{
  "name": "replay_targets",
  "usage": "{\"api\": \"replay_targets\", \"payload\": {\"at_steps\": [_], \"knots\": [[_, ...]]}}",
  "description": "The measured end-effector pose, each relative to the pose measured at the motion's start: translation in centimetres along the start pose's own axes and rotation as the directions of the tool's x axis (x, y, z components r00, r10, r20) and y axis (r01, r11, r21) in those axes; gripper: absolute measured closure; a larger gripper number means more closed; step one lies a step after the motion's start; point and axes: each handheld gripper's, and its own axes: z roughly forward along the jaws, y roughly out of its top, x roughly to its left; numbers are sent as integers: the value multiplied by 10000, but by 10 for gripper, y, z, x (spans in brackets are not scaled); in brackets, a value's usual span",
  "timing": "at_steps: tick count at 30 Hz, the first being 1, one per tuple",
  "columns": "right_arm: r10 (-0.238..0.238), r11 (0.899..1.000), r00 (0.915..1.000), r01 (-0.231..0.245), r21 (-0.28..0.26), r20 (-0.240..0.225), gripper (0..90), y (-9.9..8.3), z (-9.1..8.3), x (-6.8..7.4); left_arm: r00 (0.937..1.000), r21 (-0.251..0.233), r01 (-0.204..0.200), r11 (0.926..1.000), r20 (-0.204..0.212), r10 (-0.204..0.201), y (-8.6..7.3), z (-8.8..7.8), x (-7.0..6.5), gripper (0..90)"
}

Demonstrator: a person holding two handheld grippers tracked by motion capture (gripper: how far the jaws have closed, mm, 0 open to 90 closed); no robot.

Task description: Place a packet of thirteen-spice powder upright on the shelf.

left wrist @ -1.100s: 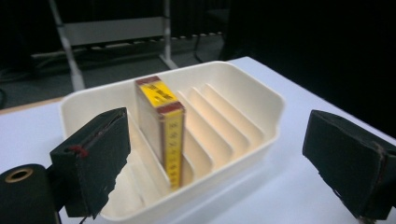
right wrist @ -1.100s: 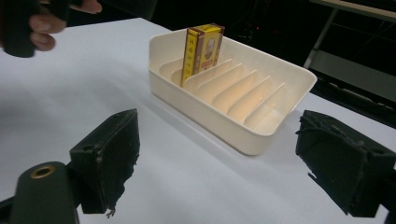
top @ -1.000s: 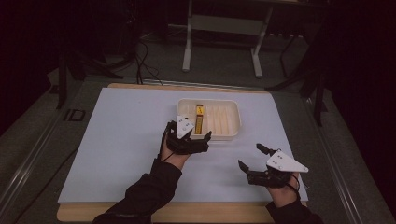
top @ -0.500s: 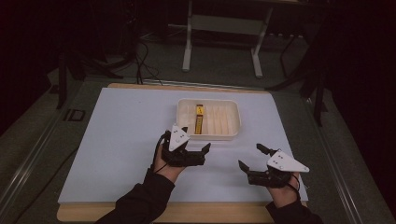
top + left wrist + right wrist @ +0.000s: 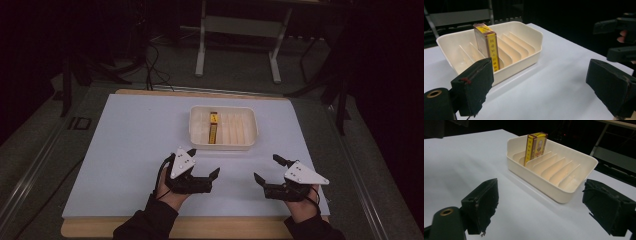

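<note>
From above, we see the cream slotted tray (image 5: 223,144) at the middle of the white bench (image 5: 125,150) with the yellow box (image 5: 213,127) standing on edge in a slot near its left end, while the left gripper (image 5: 204,162) and right gripper (image 5: 266,169) rest nearer the person, both empty with fingers spread apart. In the left gripper view, we look between wide-apart fingers (image 5: 474,87) at the tray (image 5: 524,53), the box (image 5: 487,45) upright in it. In the right gripper view, the fingers (image 5: 482,205) likewise stand apart, holding nothing, with the tray (image 5: 549,187) and box (image 5: 535,146) just beyond.
</note>
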Motion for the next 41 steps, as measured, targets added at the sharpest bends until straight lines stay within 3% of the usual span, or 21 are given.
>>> {"api": "replay_targets", "payload": {"at_steps": [4, 9, 20, 26, 30, 33, 41], "knots": [[61, 10000, 10000, -61, 27, -73, 133, 0, 1, 0, 9991, -40, -70, 10000, 420, 71, -8, -2, 2, 89], [15, 10000, 9999, -14, 34, -101, 133, 0, 1, 1, 9950, 196, -512, 9985, 870, 493, -21, -4, 3, 89], [15, 10000, 9999, -14, 72, -124, 133, -1, 2, 1, 9850, 413, -585, 9974, 1649, 509, -45, -14, 9, 88], [-34, 9999, 9999, 36, 118, -147, 133, -2, 2, 1, 9770, 272, -1087, 9937, 1876, 1018, -56, -17, 16, 89], [-51, 9999, 9999, 53, 145, -161, 133, -3, 1, 1, 9749, 415, -1329, 9903, 1857, 1230, -62, -16, 19, 88], [-55, 9998, 9999, 57, 168, -144, 133, -4, 1, 0, 9791, 308, -1112, 9933, 1747, 1042, -63, -17, 22, 89], [-11, 9997, 9998, 17, 262, -223, 133, -6, 2, -1, 9797, 201, -903, 9957, 1815, 852, -64, -17, 24, 89]]}}
